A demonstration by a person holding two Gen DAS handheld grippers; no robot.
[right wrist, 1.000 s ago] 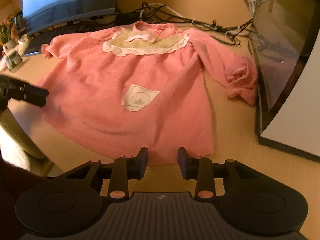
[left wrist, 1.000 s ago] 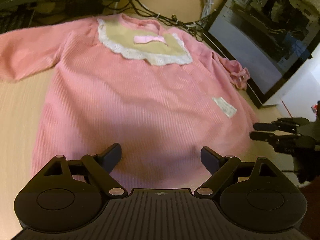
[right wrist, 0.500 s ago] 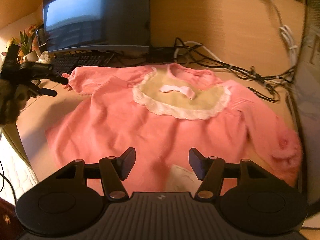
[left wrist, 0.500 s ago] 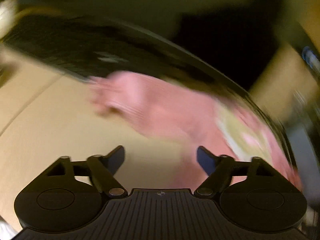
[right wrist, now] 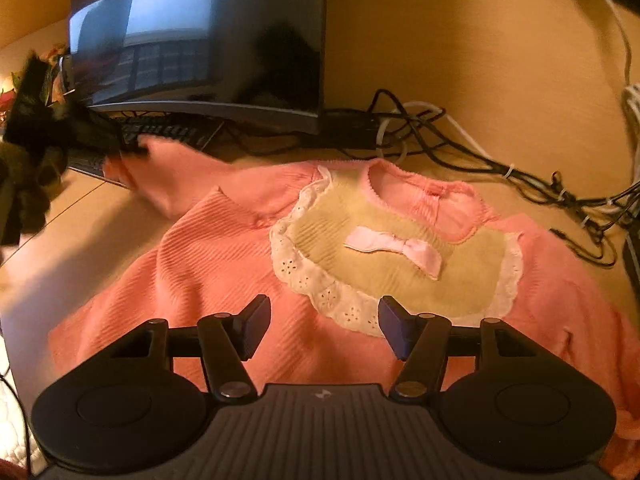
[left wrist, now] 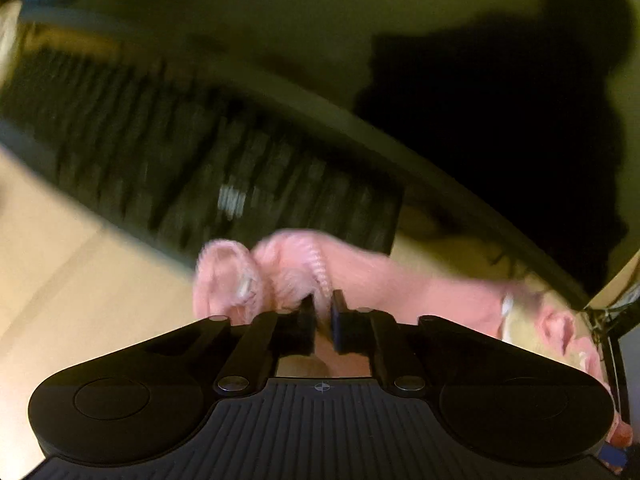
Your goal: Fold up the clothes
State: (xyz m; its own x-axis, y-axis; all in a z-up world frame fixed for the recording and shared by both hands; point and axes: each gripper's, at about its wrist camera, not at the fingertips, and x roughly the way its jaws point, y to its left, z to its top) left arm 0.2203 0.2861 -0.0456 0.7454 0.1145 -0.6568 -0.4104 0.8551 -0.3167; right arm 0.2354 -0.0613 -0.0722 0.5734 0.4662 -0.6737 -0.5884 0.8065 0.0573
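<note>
Since a second ago my left gripper (left wrist: 320, 316) has swung to the desk's (right wrist: 460, 40) left edge and pinched the pink dress's (right wrist: 224, 264) sleeve cuff (left wrist: 288, 276); soft, limp knit, best held there; right gripper (right wrist: 324, 320) spread above its chest

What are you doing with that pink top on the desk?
A person is folding a pink top spread flat on a wooden desk. The left tool is shut on the end of one sleeve, up by the keyboard. The right tool hangs open over the chest, near the lacy cream bib. Nothing looks folded over yet.
</note>
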